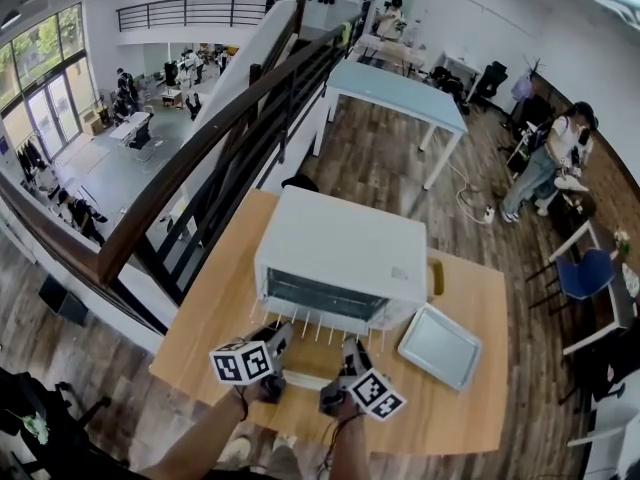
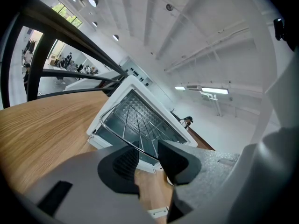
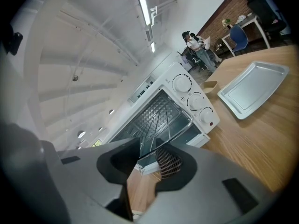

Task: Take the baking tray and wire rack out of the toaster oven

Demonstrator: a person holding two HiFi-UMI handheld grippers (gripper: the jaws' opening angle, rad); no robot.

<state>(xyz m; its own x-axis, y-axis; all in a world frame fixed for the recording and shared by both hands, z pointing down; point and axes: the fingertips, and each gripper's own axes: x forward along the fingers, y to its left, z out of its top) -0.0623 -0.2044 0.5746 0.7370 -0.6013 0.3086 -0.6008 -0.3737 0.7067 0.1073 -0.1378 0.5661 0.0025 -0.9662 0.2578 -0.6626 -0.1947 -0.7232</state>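
Left gripper [image 1: 283,334] and right gripper [image 1: 350,350], fingers narrowly parted, clamp the front edge of the wire rack [image 1: 318,330], which juts from the toaster oven [image 1: 340,240] at twelve o'clock (baking tray [image 1: 440,346] lies at the oven's four o'clock).

The toaster oven [image 1: 340,253] is white, with white knobs [image 3: 182,84] and a small red dot [image 3: 211,123] at its lower front corner. The wire rack [image 2: 133,125] is silvery metal. The baking tray [image 1: 440,346], near the desk's right edge, is pale silver-grey. The desk [image 1: 215,318] is light honey wood with a fine grain. The left tongs [image 2: 147,154] and right tongs [image 3: 149,160] are grey with black ribbed pads. Their cubes [image 1: 245,361] carry black-and-white square markers.
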